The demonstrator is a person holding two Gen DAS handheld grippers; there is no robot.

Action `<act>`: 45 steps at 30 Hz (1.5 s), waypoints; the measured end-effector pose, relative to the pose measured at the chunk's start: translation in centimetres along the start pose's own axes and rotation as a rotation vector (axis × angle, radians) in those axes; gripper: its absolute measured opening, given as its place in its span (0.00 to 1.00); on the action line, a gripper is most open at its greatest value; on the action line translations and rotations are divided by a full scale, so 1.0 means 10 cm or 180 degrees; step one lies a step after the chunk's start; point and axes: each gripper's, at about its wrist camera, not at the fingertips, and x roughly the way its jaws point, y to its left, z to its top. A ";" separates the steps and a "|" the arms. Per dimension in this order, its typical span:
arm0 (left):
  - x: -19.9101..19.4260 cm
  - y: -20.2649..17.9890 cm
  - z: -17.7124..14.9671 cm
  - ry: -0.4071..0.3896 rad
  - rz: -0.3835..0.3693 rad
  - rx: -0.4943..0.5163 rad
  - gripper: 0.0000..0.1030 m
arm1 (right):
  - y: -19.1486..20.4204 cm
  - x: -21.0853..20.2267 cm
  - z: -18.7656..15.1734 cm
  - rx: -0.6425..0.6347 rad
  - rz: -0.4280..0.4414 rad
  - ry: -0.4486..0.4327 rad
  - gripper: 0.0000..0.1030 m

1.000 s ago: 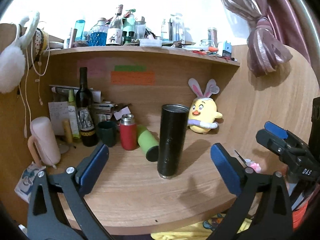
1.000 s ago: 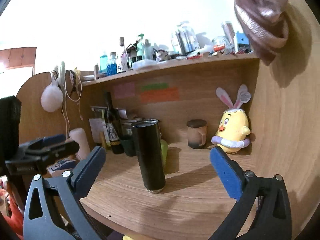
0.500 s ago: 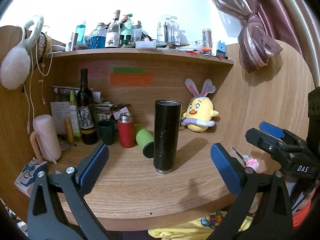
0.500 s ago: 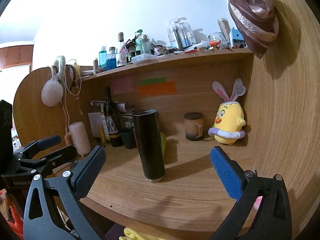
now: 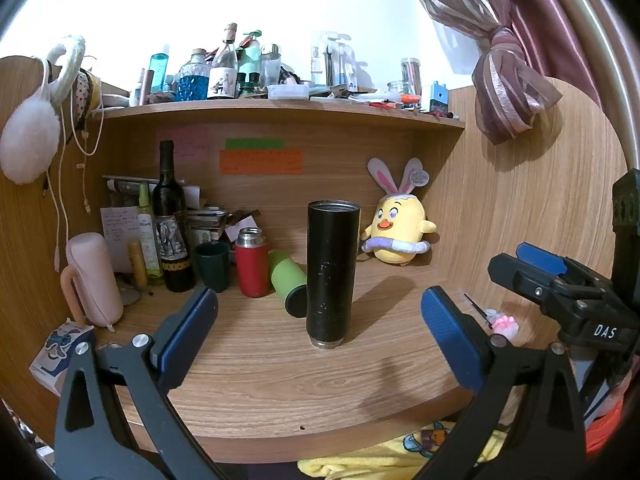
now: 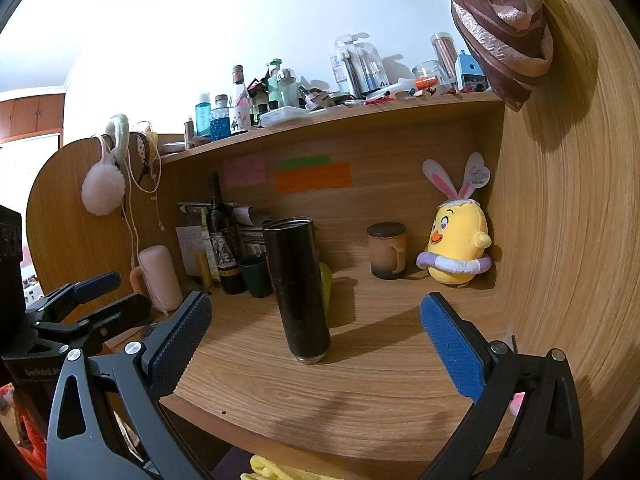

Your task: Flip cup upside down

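Cup (image 5: pixel 331 272) upright on table (image 5: pixel 280 380), ahead of and clear of both wide-open, empty claws: left claw (image 5: pixel 318 332), right claw (image 6: pixel 316 334).

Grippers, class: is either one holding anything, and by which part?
Nothing is held. The left gripper and right gripper have open jaws, short of the upright black cup.

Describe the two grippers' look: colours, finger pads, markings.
Both match: the left gripper and right gripper have black triangular cut-out frames with silver screw heads, and flat fingers faced with textured blue pads. Seen from the left view, the right gripper's body carries white "DAS" lettering. No cables or sleeves are visible.
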 end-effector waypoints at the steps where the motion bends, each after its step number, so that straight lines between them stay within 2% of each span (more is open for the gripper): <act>1: 0.00 0.00 0.00 0.0002 -0.0011 -0.0003 1.00 | 0.01 0.00 0.00 -0.0005 -0.0008 -0.0003 1.00; 20: -0.01 0.05 0.02 0.0008 -0.0093 -0.0039 1.00 | 0.06 -0.03 0.01 -0.0034 0.0003 -0.0028 1.00; 45: -0.06 0.00 -0.01 -0.0046 -0.0061 0.0002 1.00 | 0.13 -0.07 0.01 -0.0058 -0.0004 -0.0041 1.00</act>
